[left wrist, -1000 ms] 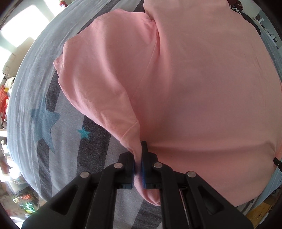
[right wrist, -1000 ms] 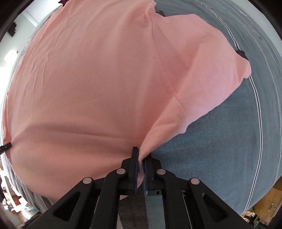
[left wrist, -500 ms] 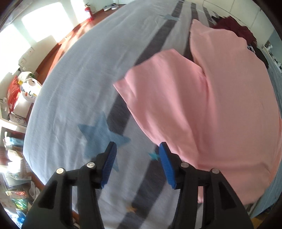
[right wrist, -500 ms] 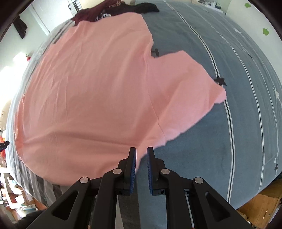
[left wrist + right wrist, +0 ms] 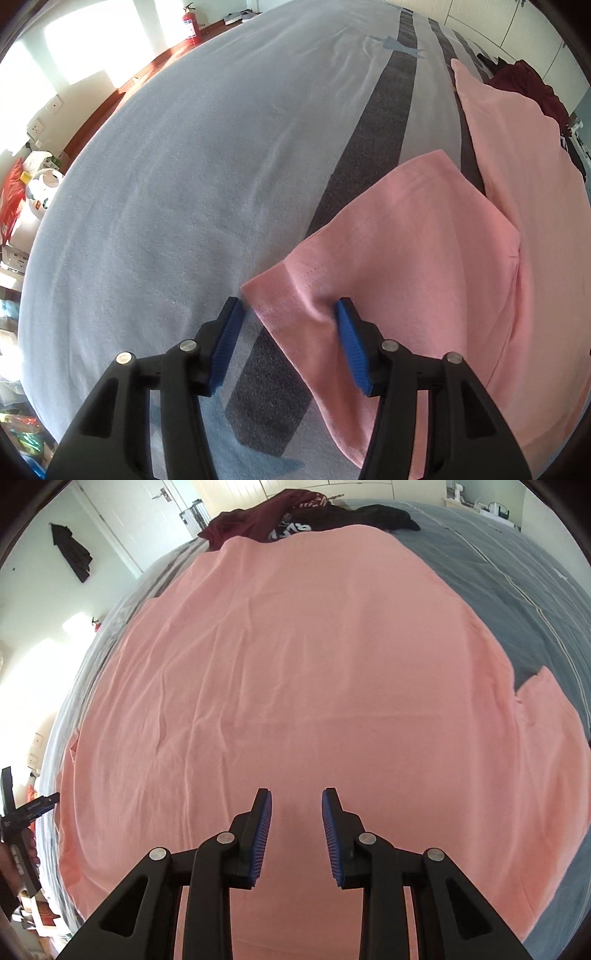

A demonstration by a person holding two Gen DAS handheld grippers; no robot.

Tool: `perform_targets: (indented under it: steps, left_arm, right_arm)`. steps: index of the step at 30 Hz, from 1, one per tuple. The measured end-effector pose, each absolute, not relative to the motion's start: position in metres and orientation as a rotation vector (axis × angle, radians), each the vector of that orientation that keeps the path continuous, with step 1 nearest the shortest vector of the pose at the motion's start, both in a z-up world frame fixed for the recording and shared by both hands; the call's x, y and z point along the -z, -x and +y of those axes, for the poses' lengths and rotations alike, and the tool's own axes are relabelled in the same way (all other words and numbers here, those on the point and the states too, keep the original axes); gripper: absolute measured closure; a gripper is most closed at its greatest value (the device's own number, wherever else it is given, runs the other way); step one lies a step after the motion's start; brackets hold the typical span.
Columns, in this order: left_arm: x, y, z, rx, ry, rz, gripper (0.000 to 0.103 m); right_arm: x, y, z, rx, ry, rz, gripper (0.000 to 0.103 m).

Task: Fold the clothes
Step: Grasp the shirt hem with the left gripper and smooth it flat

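pink shirt, striped bedspread, door

Domestic bedroom, shown by a large bed filling both views, spread with grey and blue covers printed with stars and stripes. Pink T-shirt laid flat on it, dark red and black garments heaped at the far end. White door with handle and dark clothing on a wall hook far left; wall sockets, red fire extinguisher and sunlit wooden floor beside the bed.
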State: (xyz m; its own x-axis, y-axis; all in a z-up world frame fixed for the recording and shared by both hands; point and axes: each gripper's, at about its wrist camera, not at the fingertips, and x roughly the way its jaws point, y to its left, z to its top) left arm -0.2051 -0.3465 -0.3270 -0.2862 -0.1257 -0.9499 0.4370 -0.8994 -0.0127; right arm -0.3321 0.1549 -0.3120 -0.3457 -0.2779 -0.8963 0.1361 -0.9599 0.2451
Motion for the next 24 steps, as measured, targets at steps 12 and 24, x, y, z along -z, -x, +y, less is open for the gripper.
perform_targets:
  steps: [12,24]
  left_arm:
    - [0.285,0.156,-0.389,2.214,-1.507,0.632,0.098]
    - [0.302,0.112,-0.408,2.035,-1.488,0.670,0.093]
  right_arm:
    - [0.331,0.337,0.121,2.345,-1.659,-0.119,0.077]
    - [0.341,0.344,0.116,2.335,-1.672,-0.070,0.077]
